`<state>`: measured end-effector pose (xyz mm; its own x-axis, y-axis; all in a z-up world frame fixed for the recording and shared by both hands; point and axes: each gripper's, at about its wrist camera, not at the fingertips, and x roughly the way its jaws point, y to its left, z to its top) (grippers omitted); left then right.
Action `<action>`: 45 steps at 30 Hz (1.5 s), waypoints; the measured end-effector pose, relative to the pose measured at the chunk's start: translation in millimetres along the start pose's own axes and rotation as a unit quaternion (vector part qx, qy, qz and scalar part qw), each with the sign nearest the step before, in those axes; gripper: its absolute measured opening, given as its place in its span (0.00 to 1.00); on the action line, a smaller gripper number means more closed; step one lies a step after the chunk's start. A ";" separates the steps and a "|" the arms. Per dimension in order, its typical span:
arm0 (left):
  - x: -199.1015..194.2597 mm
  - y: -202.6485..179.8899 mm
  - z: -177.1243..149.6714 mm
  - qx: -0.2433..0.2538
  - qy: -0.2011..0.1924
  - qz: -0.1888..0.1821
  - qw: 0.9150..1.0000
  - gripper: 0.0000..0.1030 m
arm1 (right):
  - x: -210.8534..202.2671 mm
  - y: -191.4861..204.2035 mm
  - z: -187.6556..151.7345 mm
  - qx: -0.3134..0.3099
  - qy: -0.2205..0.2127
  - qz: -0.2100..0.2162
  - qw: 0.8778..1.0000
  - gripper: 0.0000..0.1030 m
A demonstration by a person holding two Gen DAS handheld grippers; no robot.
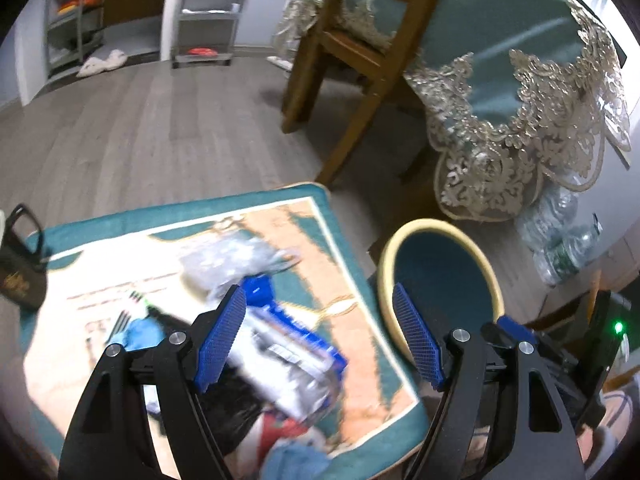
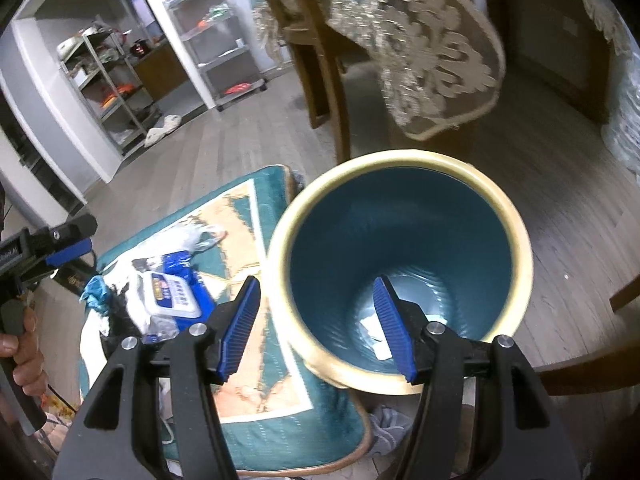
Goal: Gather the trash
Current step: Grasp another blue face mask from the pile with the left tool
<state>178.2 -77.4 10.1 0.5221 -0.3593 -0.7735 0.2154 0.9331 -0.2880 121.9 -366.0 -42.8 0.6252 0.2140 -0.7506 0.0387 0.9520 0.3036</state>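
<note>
Grey wood-plank floor [image 1: 160, 128], teal patterned rug [image 2: 256, 432] on it. Trash pile [image 1: 276, 344] of wrappers and bags sits mid-rug. Teal bin [image 2: 400, 168] with cream rim stands just off the rug's right edge, paper scrap inside. Lace-trimmed tablecloth [image 1: 500, 80], wooden chair [image 1: 348, 40], metal shelves [image 2: 108, 80] behind. Left gripper [image 1: 320, 324] and right gripper [image 2: 316, 320] both spread apart, nothing held.

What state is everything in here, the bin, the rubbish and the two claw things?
Bin: upright, nearly empty, a pale scrap at the bottom.
Trash pile: lying on the mat, uncollected.
Left gripper: open, holding nothing.
Right gripper: open, holding nothing, over the bin's rim.
</note>
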 end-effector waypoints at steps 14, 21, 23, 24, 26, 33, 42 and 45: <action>-22.0 24.6 -86.6 0.029 0.057 0.018 0.998 0.70 | 8.0 55.4 0.4 -0.039 0.000 0.044 0.998 0.57; 5.8 11.1 -127.8 0.076 0.119 0.017 0.990 0.60 | 10.1 67.2 -1.3 -0.050 0.002 0.049 0.998 0.57; 10.7 8.4 -132.3 0.086 0.125 0.020 0.988 0.57 | 10.7 68.3 -1.7 -0.052 0.002 0.049 0.997 0.57; 13.3 7.1 -134.3 0.091 0.129 0.024 0.987 0.56 | 10.8 68.5 -2.3 -0.052 0.003 0.048 0.997 0.57; 19.1 6.4 -137.4 0.099 0.137 0.032 0.985 0.50 | 10.5 67.9 -3.5 -0.051 0.003 0.048 0.998 0.57; 24.4 14.6 -139.9 0.098 0.146 0.032 0.984 0.16 | 10.8 73.1 -4.9 -0.058 0.004 0.054 0.997 0.57; -4.2 23.5 -119.1 0.068 0.106 0.005 0.992 0.09 | 13.3 90.9 -8.5 -0.076 0.004 0.070 0.995 0.57; -14.8 28.1 -111.9 0.054 0.091 -0.001 0.994 0.09 | 14.3 99.0 -9.4 -0.086 0.005 0.078 0.993 0.57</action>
<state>84.2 -44.0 -49.7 0.3659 -0.3425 -0.8654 0.3094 0.9217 -0.2340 127.3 -266.7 -29.0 0.6062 0.3625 -0.7079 -0.1914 0.9304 0.3125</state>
